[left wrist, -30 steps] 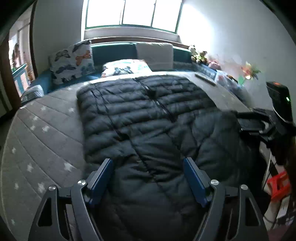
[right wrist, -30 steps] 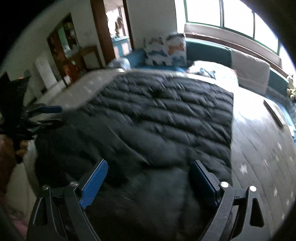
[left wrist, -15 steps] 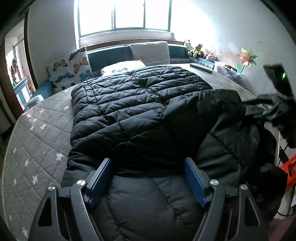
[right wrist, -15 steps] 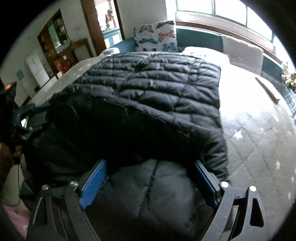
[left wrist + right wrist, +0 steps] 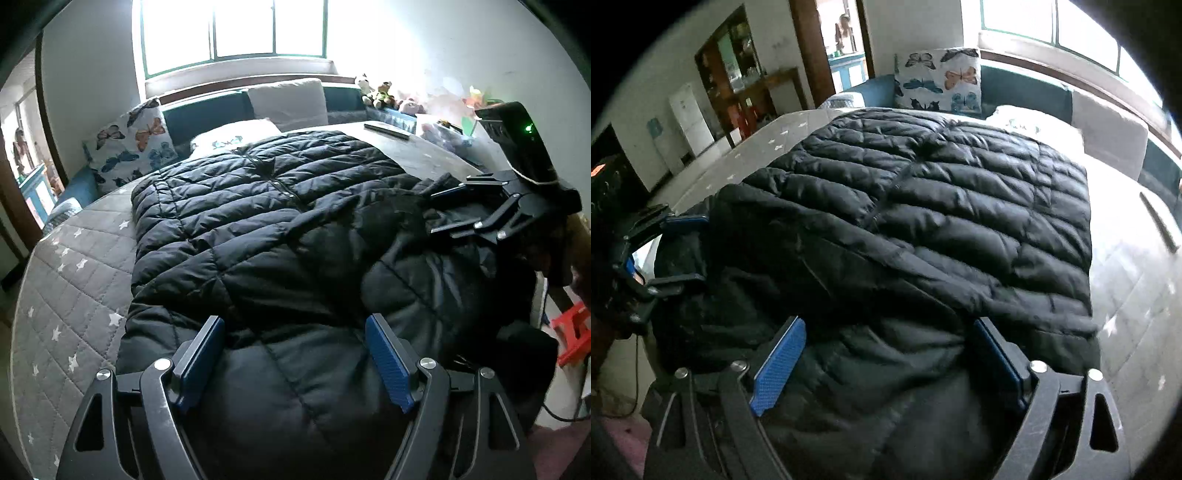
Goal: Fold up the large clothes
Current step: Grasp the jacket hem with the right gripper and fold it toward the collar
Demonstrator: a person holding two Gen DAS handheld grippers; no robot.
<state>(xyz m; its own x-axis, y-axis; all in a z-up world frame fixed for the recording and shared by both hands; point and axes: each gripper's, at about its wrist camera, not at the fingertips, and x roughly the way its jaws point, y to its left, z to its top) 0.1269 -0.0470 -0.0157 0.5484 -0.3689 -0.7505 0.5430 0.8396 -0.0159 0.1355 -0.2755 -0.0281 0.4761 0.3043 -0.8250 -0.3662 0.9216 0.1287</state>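
Lying spread across the grey star-quilted bed [image 5: 66, 280], the black down jacket [image 5: 258, 206] has its near end bunched up and hanging over the bed edge, towards the person, which suits a fold away from the body. The left gripper [image 5: 295, 354] stands with its blue pads wide apart, a puffy section of jacket bulging between them, unpinched. The right gripper [image 5: 886, 365] is likewise spread, straddling the crumpled dark fabric at the opposite near corner. Set one at each corner, they look placed to carry the end evenly; neither has closed yet, so I judge the grasp is not yet made. A butterfly pillow [image 5: 938, 83] sits by the headboard, clear of the fold.
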